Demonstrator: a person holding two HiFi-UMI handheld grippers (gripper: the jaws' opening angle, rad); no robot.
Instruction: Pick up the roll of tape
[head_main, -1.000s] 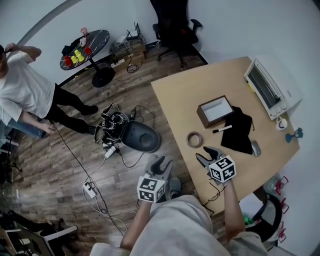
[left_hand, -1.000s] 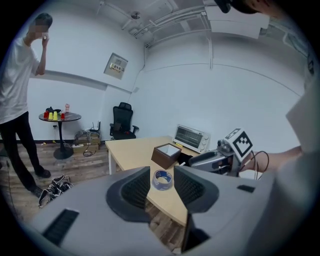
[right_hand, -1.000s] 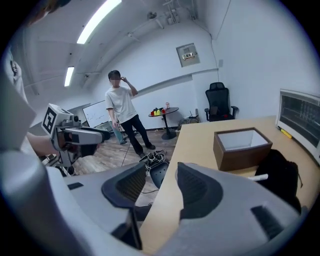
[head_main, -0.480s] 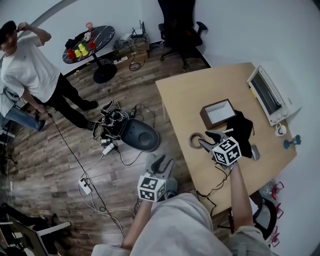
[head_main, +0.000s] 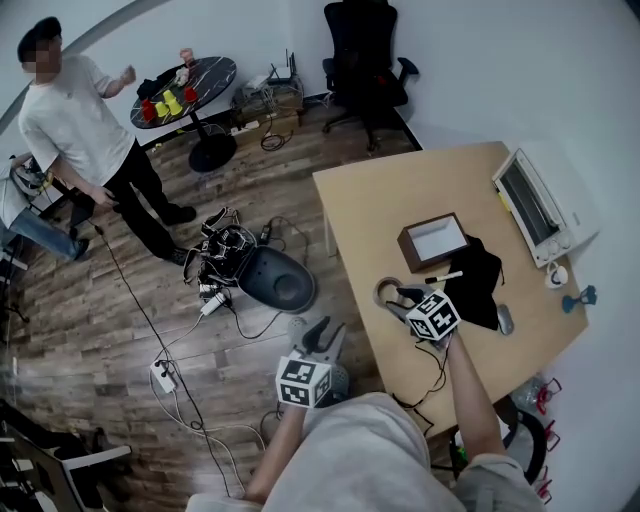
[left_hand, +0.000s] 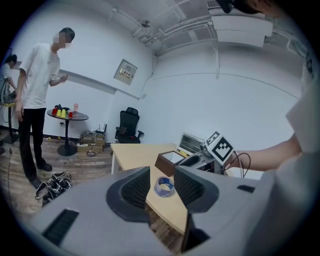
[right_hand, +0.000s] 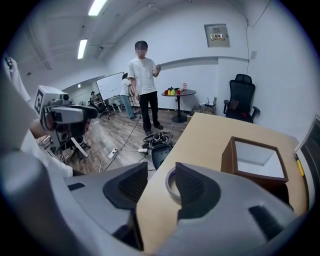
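Observation:
The roll of tape (head_main: 386, 292), a greyish ring with a blue core, lies flat near the left edge of the wooden table (head_main: 400, 190). My right gripper (head_main: 404, 298) points down at it. In the right gripper view the right finger (right_hand: 197, 187) covers most of the tape (right_hand: 171, 183), and the left finger stands outside its rim. The right gripper (right_hand: 161, 185) is open; its jaws have just been closing, with the roll's near wall between them and no pad pressing. My left gripper (head_main: 319, 335) hangs open over the floor with the tape (left_hand: 164, 186) seen far beyond its gap.
A brown open box (head_main: 434, 241), a marker (head_main: 445, 276), a black cloth (head_main: 482, 275) and a mouse (head_main: 505, 319) lie just right of the tape. A toaster oven (head_main: 535, 205) stands at the table's far right. A person (head_main: 80, 130) stands on the floor, with a cable tangle (head_main: 225, 255) nearby.
My right gripper has moved across the table and down onto the tape roll, and its jaws have narrowed a little. The left gripper has stayed put. The standing person has lowered an arm.

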